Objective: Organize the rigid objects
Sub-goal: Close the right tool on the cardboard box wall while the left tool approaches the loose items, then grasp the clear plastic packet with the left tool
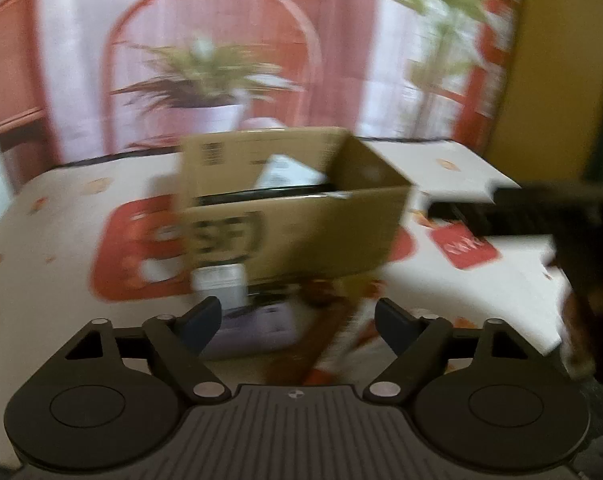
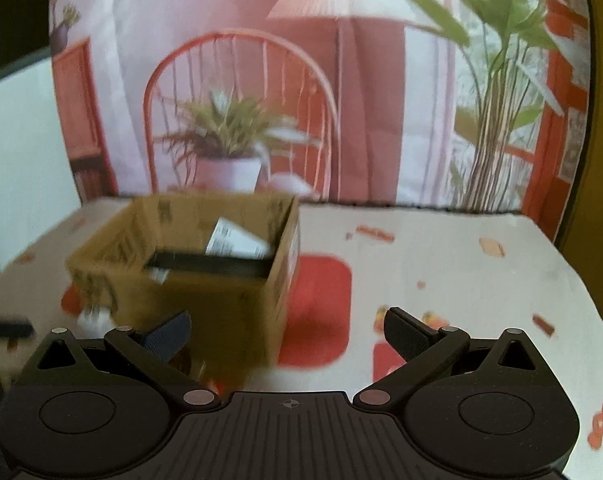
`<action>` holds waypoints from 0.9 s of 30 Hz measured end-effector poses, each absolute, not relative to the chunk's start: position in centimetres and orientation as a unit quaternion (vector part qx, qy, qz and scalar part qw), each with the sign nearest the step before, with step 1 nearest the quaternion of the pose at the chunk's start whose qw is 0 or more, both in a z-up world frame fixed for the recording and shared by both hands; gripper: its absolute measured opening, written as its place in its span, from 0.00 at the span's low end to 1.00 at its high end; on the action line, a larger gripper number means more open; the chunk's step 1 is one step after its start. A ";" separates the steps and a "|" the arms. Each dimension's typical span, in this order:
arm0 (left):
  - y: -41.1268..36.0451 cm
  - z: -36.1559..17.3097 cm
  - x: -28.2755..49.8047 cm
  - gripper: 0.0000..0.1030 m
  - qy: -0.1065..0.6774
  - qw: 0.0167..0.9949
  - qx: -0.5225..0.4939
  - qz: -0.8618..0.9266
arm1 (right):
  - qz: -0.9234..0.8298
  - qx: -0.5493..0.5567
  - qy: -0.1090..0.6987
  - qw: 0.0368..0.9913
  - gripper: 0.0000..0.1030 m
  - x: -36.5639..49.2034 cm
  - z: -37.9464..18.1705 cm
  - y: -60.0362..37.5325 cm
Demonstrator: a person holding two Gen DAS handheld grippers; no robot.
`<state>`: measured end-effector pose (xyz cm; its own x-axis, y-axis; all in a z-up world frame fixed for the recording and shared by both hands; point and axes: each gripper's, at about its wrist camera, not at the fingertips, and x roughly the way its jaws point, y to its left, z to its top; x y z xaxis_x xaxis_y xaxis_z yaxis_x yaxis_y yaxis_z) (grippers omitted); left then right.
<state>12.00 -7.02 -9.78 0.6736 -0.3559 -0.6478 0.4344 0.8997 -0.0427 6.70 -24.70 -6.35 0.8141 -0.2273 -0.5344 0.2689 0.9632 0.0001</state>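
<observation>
Black and wide apart, the two fingers of the left gripper (image 1: 297, 318) have nothing between them and touch nothing; a small white box with a printed label (image 1: 220, 284) and some blurry orange things lie on the table just past the tips. Black too, the right gripper (image 2: 287, 330) stands with its jaws wide open and holds nothing. Past both grippers sits an open brown cardboard box with black print on its sides (image 1: 297, 236), near the middle of the table and a bit toward the far edge. Inside the cardboard box a white card with small print (image 1: 289, 174) leans up against the far wall, and a long flat black thing (image 2: 209, 265) lies across the inside. The cardboard box stands on a white tablecloth with red squares and small orange pictures (image 2: 441, 272). One red square peeks out from under the cardboard box. In the left wrist view a dark bar-shaped thing (image 1: 541, 210) reaches in over the right edge of the table; it is too blurry to tell what it is. Behind the far edge hangs a big printed picture of a red chair, a potted plant and a lamp (image 2: 261, 92).
</observation>
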 end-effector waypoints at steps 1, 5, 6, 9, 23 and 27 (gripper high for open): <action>-7.7 -10.0 12.1 0.81 0.342 0.909 0.061 -0.230 | -0.130 0.039 0.270 0.953 0.99 7.0 -6.1 -25.1; -10.0 -10.9 12.8 0.77 0.355 0.891 0.069 -0.275 | -0.123 0.046 0.260 0.957 0.89 8.8 -5.3 -26.8; -10.3 -11.2 12.8 0.75 0.358 0.887 0.075 -0.281 | -0.118 0.049 0.260 0.957 0.85 9.3 -5.2 -27.2; -11.3 -12.1 13.0 0.69 0.370 0.878 0.086 -0.292 | -0.104 0.057 0.265 0.957 0.70 10.6 -5.3 -27.9; -11.3 -12.7 13.9 0.55 0.378 0.868 0.069 -0.315 | -0.072 0.085 0.313 0.943 0.22 13.4 -7.8 -27.9; -11.5 -12.8 14.1 0.54 0.377 0.865 0.073 -0.324 | -0.070 0.084 0.315 0.943 0.16 13.5 -7.9 -27.6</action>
